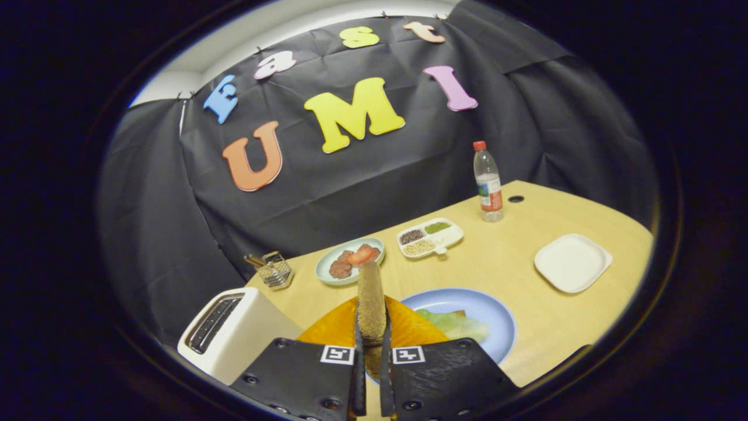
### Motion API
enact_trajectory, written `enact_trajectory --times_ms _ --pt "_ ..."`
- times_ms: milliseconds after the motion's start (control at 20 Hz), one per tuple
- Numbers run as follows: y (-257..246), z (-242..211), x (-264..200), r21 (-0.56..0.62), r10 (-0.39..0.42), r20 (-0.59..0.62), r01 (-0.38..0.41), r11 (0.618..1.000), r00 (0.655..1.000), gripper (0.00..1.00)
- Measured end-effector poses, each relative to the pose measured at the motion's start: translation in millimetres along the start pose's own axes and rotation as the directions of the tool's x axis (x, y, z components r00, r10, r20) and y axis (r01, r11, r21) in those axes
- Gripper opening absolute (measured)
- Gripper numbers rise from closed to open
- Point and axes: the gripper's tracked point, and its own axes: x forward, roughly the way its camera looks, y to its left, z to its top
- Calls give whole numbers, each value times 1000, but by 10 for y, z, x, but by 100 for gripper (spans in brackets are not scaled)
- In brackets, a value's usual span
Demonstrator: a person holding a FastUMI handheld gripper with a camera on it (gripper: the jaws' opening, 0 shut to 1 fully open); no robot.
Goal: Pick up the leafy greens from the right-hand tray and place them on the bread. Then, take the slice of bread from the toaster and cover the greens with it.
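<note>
The tool (pixel 371 351) is clamped on an upright slice of bread (pixel 371 301) that rises between its fingers and blocks the line straight ahead. Just left of the tool stands the white toaster (pixel 234 330), a tall obstacle. Under and ahead of the fingers lie an orange plate (pixel 333 327) and a blue plate (pixel 491 318) with leafy greens (pixel 453 324). Beyond, a plate of meat and tomato (pixel 349 261), a wire basket (pixel 274 270) and a divided tray (pixel 431 237) crowd the far table (pixel 514 275). Right of the blue plate the table lies open up to a white square plate (pixel 572 262); a water bottle (pixel 488 182) stands far beyond.
</note>
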Motion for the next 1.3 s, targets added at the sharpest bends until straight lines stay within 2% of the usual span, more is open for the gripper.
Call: enact_trajectory --times_ms 250,400,550,600,800,1050,1200,1300 --pt "-144 -164 80 46 -11 -34 13 999 999 9" --pt "-364 -227 77 36 -57 -55 59 998 997 9" --pt "-547 -282 87 47 -81 -78 85 995 994 15" --pt "-603 -267 94 45 -86 -74 89 995 994 20" --pt "-749 -269 55 53 -90 -87 95 994 992 29" --pt "-986 -273 28 31 -146 -75 148 988 986 53" --pt "-1026 -126 -33 -4 -166 -29 166 986 986 61" --pt "-1015 19 -145 -44 -175 20 176 983 984 72"
